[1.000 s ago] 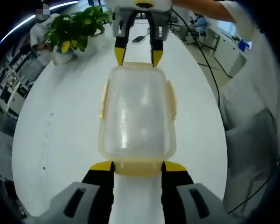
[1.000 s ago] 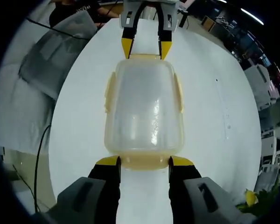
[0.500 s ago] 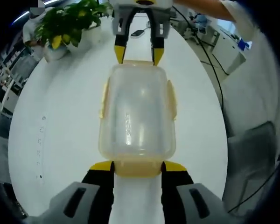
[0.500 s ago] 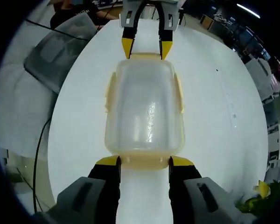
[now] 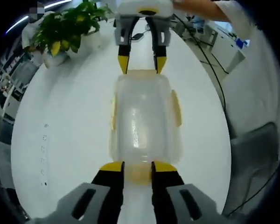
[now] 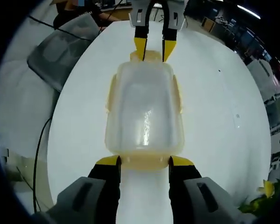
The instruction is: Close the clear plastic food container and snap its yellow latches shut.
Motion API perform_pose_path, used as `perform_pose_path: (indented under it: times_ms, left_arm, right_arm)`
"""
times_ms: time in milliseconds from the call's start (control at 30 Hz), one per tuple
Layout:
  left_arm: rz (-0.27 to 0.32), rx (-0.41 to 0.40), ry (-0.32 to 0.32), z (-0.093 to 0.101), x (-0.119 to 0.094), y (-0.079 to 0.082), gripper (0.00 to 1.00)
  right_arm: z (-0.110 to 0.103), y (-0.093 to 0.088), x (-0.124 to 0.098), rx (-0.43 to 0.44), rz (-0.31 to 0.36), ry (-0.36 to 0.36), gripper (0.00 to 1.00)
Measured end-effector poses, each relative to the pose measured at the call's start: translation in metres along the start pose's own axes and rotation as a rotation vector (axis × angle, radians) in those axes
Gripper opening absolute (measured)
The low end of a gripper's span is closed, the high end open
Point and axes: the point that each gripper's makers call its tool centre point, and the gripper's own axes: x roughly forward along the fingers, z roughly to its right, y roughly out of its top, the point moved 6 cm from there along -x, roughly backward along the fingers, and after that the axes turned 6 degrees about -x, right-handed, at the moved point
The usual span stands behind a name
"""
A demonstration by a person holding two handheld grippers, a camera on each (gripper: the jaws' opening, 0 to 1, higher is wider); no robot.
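The clear plastic food container [image 5: 142,116] lies lid-down-flat on the white table [image 5: 60,140], with yellow side latches [image 5: 176,107] along its long edges. My left gripper [image 5: 138,167] has its jaws drawn in on the yellow end latch [image 5: 137,173] at its end. At the far end in this view, my right gripper [image 5: 141,65] stands open. In the right gripper view the container [image 6: 144,112] runs away from my right gripper [image 6: 144,162], whose jaws flank the near end latch [image 6: 144,164]. The left gripper [image 6: 154,49] sits narrowed over the far latch [image 6: 151,57].
A potted plant [image 5: 67,30] stands at the table's far left in the left gripper view. A grey chair back [image 6: 60,51] and a black cable [image 6: 39,154] lie beyond the table edge [image 6: 60,140]. A person's arm [image 5: 200,7] reaches in above.
My left gripper's jaws have moved inward from wide apart onto the end latch, and its view has lifted slightly. The right gripper's jaws keep their spread.
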Motion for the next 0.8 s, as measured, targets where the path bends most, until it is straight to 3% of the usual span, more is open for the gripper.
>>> perform_pose_path:
  times_ms: [167,367,600,800]
  left_arm:
    - [0.0,-0.005,0.026,-0.006,-0.006,-0.004,0.2]
    - [-0.088,0.014,0.009,-0.001,0.006,-0.018,0.25]
    - [-0.097,0.011,0.002,0.001,0.019,-0.015,0.26]
    - [-0.102,0.037,0.004,0.003,0.026,-0.012,0.26]
  right_arm:
    - [0.0,-0.002,-0.002,0.012,0.006,-0.008,0.39]
    - [-0.002,-0.008,-0.005,0.026,0.016,-0.014,0.39]
    - [-0.003,-0.011,-0.012,0.05,0.045,-0.024,0.39]
    - [-0.006,-0.022,-0.004,0.092,0.036,-0.016,0.39]
